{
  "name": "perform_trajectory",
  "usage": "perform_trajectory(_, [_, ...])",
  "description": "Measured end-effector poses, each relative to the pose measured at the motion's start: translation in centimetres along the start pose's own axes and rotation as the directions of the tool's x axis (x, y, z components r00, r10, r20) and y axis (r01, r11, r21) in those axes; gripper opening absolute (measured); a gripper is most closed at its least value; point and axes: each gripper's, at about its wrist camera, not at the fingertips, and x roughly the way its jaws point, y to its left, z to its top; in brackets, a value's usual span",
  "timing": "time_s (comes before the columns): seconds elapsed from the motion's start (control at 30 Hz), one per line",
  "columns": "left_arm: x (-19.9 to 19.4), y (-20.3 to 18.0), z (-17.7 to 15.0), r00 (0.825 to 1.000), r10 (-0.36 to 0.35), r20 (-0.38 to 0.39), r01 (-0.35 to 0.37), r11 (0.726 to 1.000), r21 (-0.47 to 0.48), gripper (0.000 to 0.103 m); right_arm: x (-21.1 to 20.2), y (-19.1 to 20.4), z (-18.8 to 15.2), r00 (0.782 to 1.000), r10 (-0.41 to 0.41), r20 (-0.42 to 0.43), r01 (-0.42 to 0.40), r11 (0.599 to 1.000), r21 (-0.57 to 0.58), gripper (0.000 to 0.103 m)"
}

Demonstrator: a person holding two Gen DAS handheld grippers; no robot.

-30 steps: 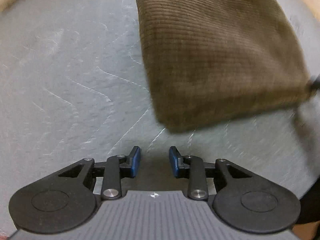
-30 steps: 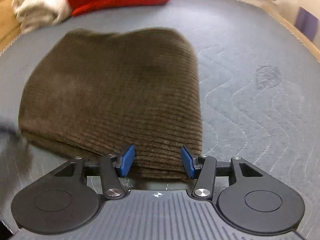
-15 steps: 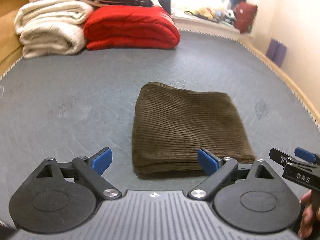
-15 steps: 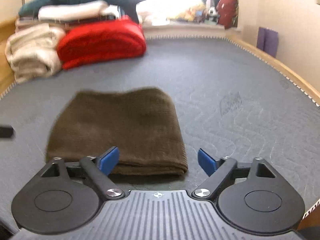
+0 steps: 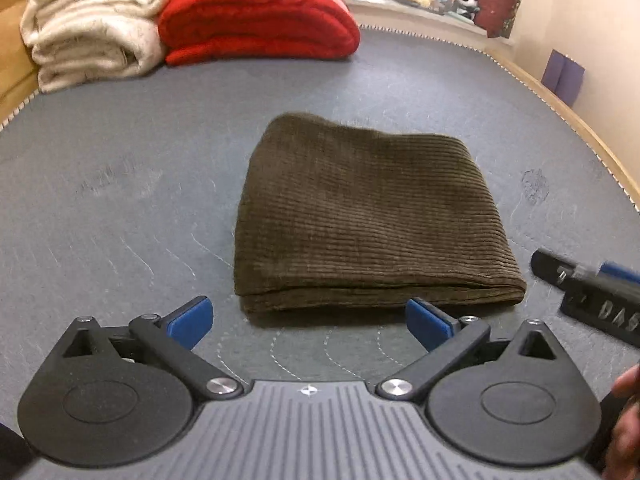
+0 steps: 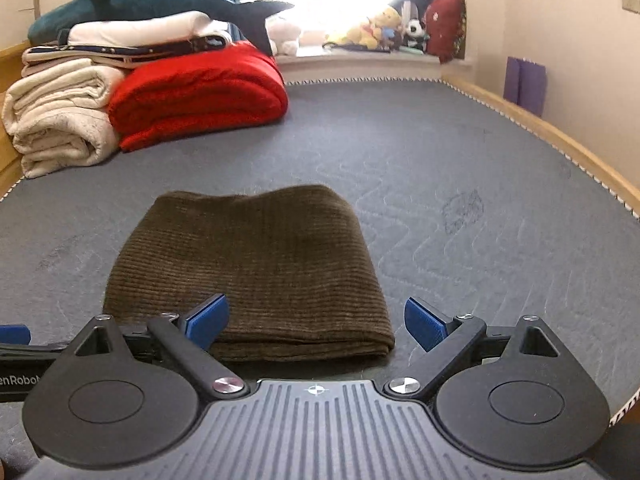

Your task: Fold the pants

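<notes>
Both claws have just been opening and now stand spread wide with nothing between the blue pads: left claw (image 5: 308,322) released, right claw (image 6: 316,322) released. A second ago the left wrist view was tight on the cloth and the right claw sat right at the near fold; now both views are pulled back and up, showing the whole bundle and the far end of the bed. The pants (image 5: 372,220), brown corduroy, lie as a compact squarish stack on the grey mattress (image 5: 120,200), roughly mid-bed, well apart from the red blanket (image 5: 256,20) and cream blanket (image 5: 92,28) piled at the far left corner by the wooden frame. Stacked layers show at the near edge, sides fairly even, no loose leg or waistband sticking out. Neither claw touches the cloth; in the left wrist view the right claw's tip shows just beside the bundle's right near corner, with a bit of the person's hand (image 5: 626,420) at the frame edge

Judgement: last fold is placed and let go, so the folding looks finished; at most a small squaring of the edges remains
</notes>
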Motion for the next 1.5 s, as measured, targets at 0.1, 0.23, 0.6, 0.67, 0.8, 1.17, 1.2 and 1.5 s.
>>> perform_trajectory(0.1, [0.4,0.0,-0.1,1.0,0.021,0.013,-0.022,1.0,0.018,0.103,1.0,-0.4,-0.8,1.0,0.006,-0.027,-0.006,1.0,0.007,0.095])
perform_trajectory(0.23, [1.0,0.3,-0.4,1.0,0.008,0.003,-0.008,1.0,-0.001,0.103,1.8,-0.8,-1.1,0.998,0.01,-0.068,-0.009,1.0,0.008,0.095])
perform_trajectory(0.6, [1.0,1.4,-0.7,0.999,0.032,0.005,-0.032,0.999,-0.003,0.103,1.5,0.3,-1.6,0.999,0.023,-0.047,-0.026,0.997,-0.075,0.095])
perform_trajectory(0.67, [1.1,1.6,-0.7,1.0,0.022,-0.003,-0.023,1.0,-0.021,0.103,1.4,0.6,-1.6,0.999,0.018,-0.045,-0.022,0.996,-0.086,0.095])
perform_trajectory(0.8, [1.0,1.5,-0.7,1.0,0.019,-0.005,-0.019,0.999,-0.026,0.103,1.4,0.7,-1.6,0.999,0.014,-0.042,-0.018,0.996,-0.091,0.095])
perform_trajectory(1.17, [0.9,1.2,-0.7,1.0,0.015,0.002,-0.015,1.0,-0.006,0.103,1.5,0.8,-1.4,0.999,0.009,-0.039,-0.011,0.997,-0.073,0.095])
perform_trajectory(1.2, [0.9,1.2,-0.7,1.0,0.012,0.004,-0.011,1.0,-0.008,0.103,1.5,0.8,-1.4,0.999,0.009,-0.038,-0.012,0.997,-0.073,0.095])
perform_trajectory(1.5, [0.8,0.8,-0.7,1.0,0.012,0.012,-0.012,1.0,0.006,0.103,1.5,1.1,-1.3,0.999,0.014,-0.034,-0.016,0.997,-0.078,0.095])
